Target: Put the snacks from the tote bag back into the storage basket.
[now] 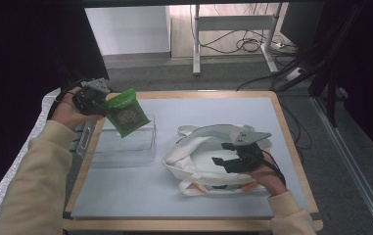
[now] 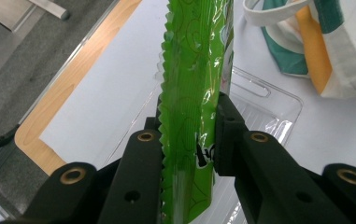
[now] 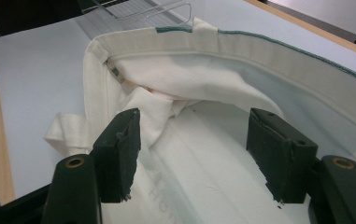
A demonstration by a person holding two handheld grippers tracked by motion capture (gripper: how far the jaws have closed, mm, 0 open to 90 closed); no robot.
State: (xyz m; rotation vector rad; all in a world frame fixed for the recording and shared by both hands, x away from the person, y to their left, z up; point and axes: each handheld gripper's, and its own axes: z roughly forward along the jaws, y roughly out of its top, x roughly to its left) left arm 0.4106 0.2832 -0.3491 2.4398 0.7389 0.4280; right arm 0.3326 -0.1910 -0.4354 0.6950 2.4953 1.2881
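My left gripper is shut on a green snack packet and holds it in the air over the clear plastic tray at the table's left. In the left gripper view the packet stands edge-on, pinched between the two black jaws of the left gripper. A white tote bag lies right of centre. My right gripper rests at its mouth. In the right gripper view the right gripper has its jaws spread wide inside the bag, with loose fabric bunched by the left jaw.
The pale mat covers a wooden-edged table. The clear tray lies just beyond the packet, and the bag's teal and orange print shows farther off. Desk legs and cables sit on the floor beyond.
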